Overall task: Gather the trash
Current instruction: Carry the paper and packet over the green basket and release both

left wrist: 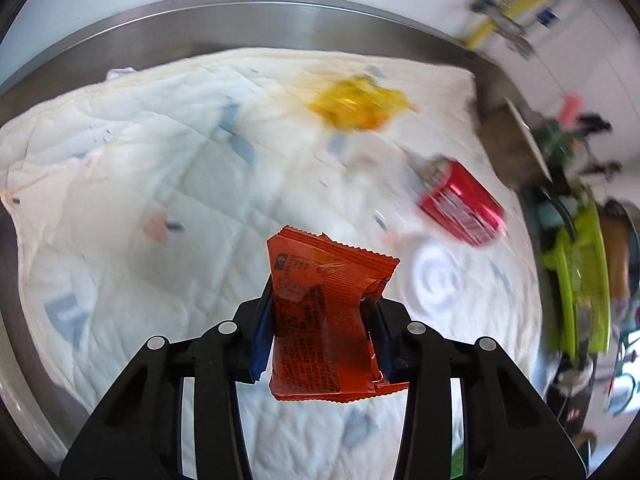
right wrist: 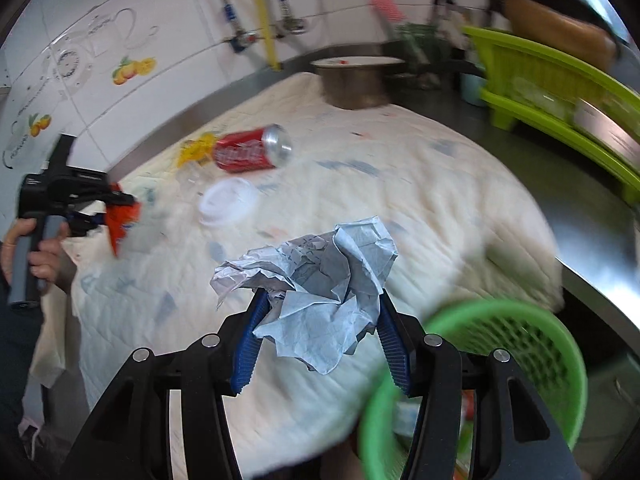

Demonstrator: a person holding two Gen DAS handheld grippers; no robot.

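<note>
Left wrist view: the left gripper (left wrist: 322, 312) is clamped on an orange snack wrapper (left wrist: 324, 320), which stands upright between the blue pads and hides their inner faces; the print on it is too small to read. Below it lies a white quilted cloth (left wrist: 140, 152) spread over a steel counter (left wrist: 240, 28). On the cloth, blurred by motion, rest a yellow wrapper (left wrist: 360, 106), a red drink can (left wrist: 460, 206) lying on its side, and a white plastic lid (left wrist: 438, 280) just beside the can; the can's label cannot be made out. A lime-green rack (left wrist: 580, 276) at the right edge is smeared and partly cut off. Right wrist view: the right gripper (right wrist: 320, 320) is closed on a crumpled ball of grey-white paper (right wrist: 316, 280), which spills over both pads. A green mesh basket (right wrist: 500, 360) sits at lower right, partly behind the gripper's finger and cut by the frame; some contents show inside but cannot be identified. At far left a hand (right wrist: 28, 252) holds the other gripper's handle, with the orange wrapper hanging from its tip. A metal pot (right wrist: 356, 84) stands at the far edge of the cloth, its contents not visible.
</note>
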